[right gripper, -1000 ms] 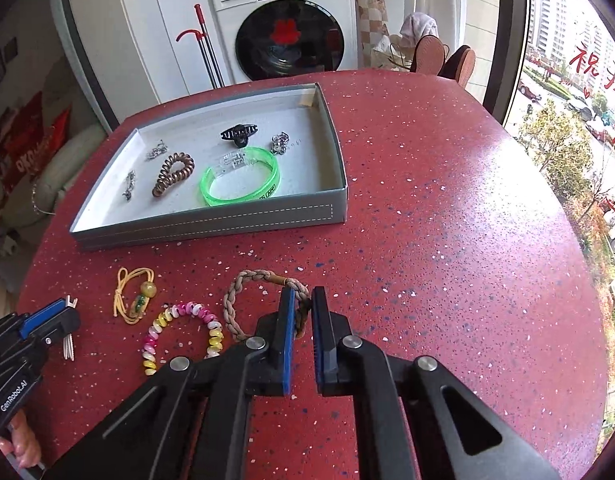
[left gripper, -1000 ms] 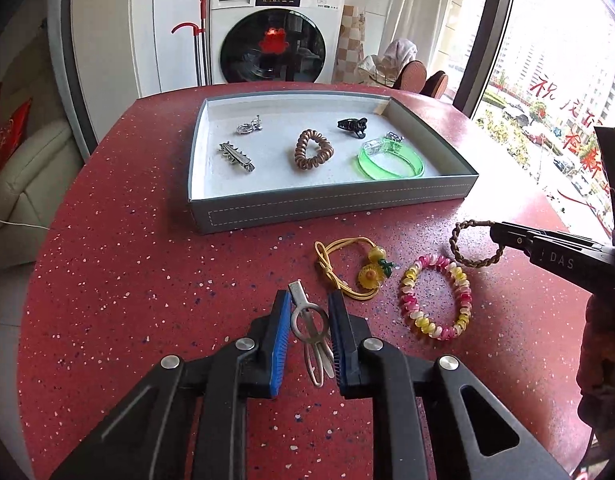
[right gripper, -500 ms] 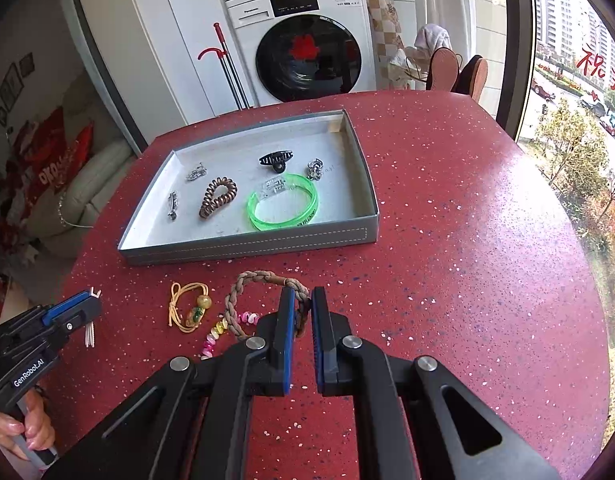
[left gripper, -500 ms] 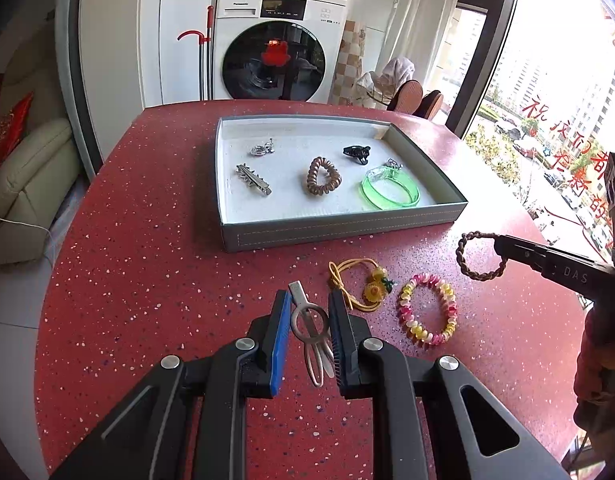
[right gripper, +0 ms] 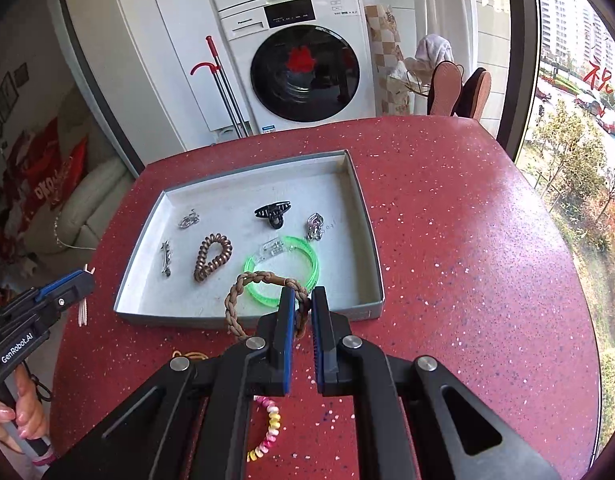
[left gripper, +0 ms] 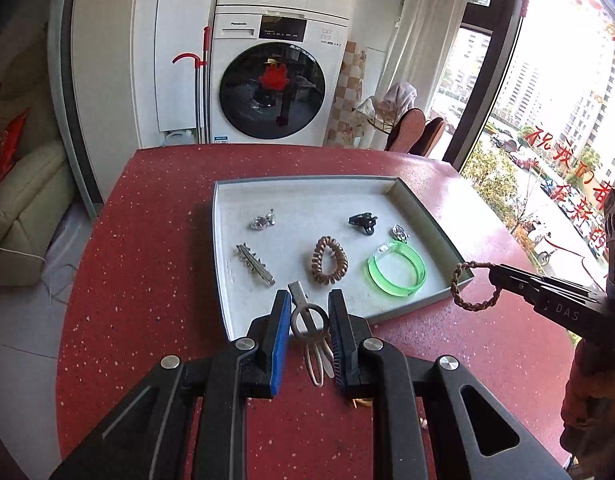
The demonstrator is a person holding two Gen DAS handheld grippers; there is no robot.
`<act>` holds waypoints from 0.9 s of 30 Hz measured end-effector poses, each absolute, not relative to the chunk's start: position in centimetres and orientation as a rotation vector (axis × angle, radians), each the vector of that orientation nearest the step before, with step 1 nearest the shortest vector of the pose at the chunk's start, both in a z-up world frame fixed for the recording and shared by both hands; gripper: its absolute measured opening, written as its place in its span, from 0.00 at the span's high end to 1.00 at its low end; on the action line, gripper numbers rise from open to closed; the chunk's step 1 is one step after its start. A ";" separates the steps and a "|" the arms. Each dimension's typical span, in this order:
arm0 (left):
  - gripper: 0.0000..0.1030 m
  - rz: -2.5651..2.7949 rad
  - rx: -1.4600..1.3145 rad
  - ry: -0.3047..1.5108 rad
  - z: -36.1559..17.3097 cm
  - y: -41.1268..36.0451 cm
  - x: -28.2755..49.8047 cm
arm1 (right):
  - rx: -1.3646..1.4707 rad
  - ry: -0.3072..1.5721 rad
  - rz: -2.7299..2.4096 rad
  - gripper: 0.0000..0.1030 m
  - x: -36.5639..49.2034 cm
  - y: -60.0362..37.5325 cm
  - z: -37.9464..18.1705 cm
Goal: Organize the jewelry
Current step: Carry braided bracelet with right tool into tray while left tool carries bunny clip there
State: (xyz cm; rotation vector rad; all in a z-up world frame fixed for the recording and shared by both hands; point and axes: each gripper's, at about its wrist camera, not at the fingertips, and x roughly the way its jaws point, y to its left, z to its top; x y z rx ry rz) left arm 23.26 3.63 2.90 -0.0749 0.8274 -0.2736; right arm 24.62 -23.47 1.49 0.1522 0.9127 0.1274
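A: L gripper (left gripper: pixel 307 316), status?
B: Clamped on the metal hair clip (left gripper: pixel 309 322). Same grip as a sec ago, but the clip is lifted off the red table (left gripper: pixel 147 280) now. Clip nose sits over the near edge of the grey tray (left gripper: pixel 223 280), which was well ahead of the jaws before.

A: R gripper (right gripper: pixel 303 312)?
B: Jaws together, pinching the braided bracelet (right gripper: pixel 243 296). Loop hangs out to the left of the tips. It lay on the table a sec ago; now it is raised, in front of the tray's near wall and the green bangle (right gripper: pixel 283 272).

A: Tray contents?
B: Unchanged: bangle, coil hair tie (left gripper: pixel 329 260), black claw clip (left gripper: pixel 363 222), spiked barrette (left gripper: pixel 254 264), two small silver pcs.

A: Left on the table?
B: Bead bracelet (right gripper: pixel 267 428), now under the R gripper body. Yellow cord piece mostly hidden.
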 end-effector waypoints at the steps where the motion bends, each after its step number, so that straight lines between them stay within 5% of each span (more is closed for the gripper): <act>1: 0.64 -0.270 -0.066 0.827 3.0 3.5 23.8 | 0.142 0.915 0.118 0.91 25.2 -23.5 1.4; 11: 0.64 -0.225 -0.026 0.837 2.7 2.7 29.6 | 0.002 0.933 0.003 0.91 30.0 -24.1 0.0; 27: 0.64 -0.200 0.094 0.984 -4.8 -0.2 33.6 | -0.077 1.024 0.030 0.91 33.3 -21.6 -5.3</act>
